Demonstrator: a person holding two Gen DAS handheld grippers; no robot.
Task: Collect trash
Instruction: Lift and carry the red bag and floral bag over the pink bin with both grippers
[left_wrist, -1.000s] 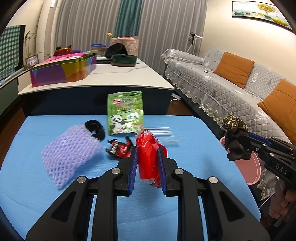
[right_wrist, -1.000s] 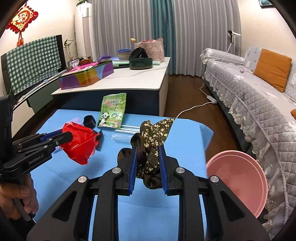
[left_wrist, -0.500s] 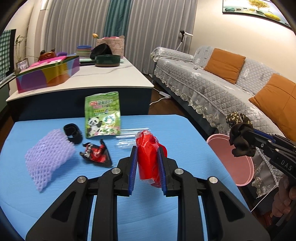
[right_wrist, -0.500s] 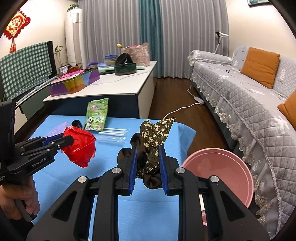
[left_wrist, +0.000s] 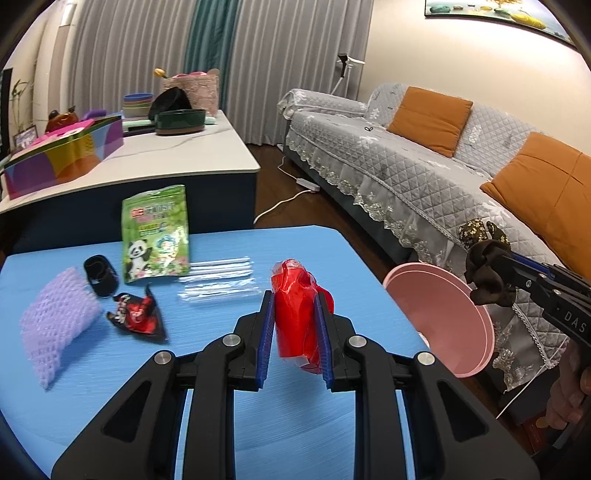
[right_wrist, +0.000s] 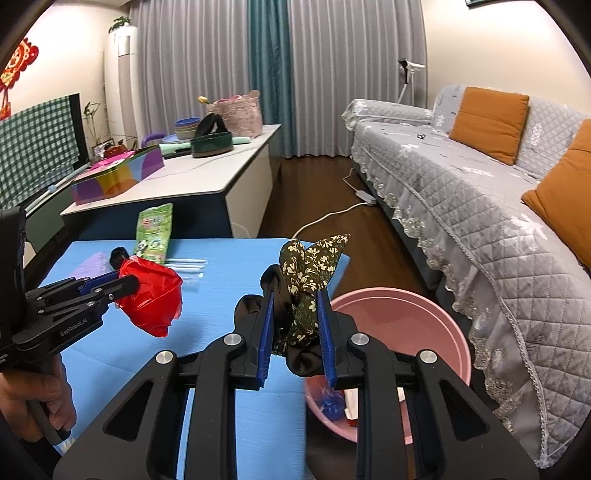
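My left gripper (left_wrist: 294, 317) is shut on a crumpled red plastic bag (left_wrist: 299, 306), held above the blue table (left_wrist: 221, 424); the same bag (right_wrist: 151, 295) shows at the left of the right wrist view. My right gripper (right_wrist: 294, 325) is shut on a dark floral cloth scrunchie (right_wrist: 306, 280), at the table's right edge beside the pink basin (right_wrist: 417, 321). The basin (left_wrist: 439, 314) stands on the floor, with some scraps inside. On the table lie a green panda packet (left_wrist: 155, 229), clear straw wrappers (left_wrist: 218, 277), a black-red wrapper (left_wrist: 136, 314), a black band (left_wrist: 98, 273) and purple foam netting (left_wrist: 55, 325).
A white counter (left_wrist: 147, 158) with a colourful box, bowls and a pink basket stands behind the table. A grey quilted sofa (right_wrist: 480, 206) with orange cushions runs along the right. A power strip and cable (right_wrist: 354, 199) lie on the wooden floor.
Both grippers have swung to the right with their loads. The pink basin has come closer and larger in both views; the table litter has slid left.
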